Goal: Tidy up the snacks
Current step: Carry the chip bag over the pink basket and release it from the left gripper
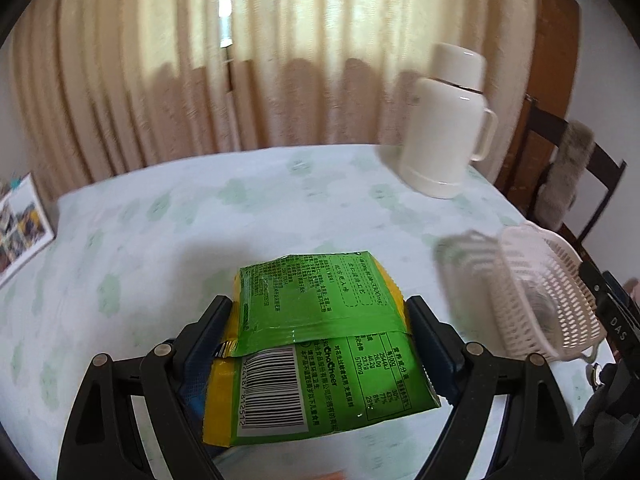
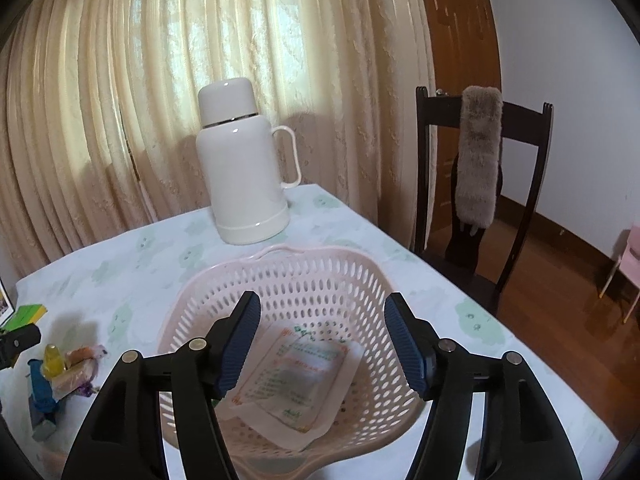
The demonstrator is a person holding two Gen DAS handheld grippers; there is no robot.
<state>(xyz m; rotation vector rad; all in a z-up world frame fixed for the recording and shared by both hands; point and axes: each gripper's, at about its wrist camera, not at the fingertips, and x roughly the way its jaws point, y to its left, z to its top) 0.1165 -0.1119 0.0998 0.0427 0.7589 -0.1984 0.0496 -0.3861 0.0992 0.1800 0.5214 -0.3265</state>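
I am holding a green-and-yellow foil snack packet point(image 1: 320, 336) clamped in my left tool point(image 1: 320, 316); my right tool point(image 2: 322, 334), jaws apart and empty, is hovering over the pink perforated plastic basket point(image 2: 304, 276), one pale flat sachet point(image 2: 298, 376) inside, small wrapped snacks point(image 2: 68, 372) waiting on the counter point(image 2: 140, 264).

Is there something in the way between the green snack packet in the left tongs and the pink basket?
Nothing visible blocks it. The green snack packet is held in the left tongs; only bare tablecloth separates it from the pink basket. The right tongs stand open over the basket mouth, above a pale sachet.
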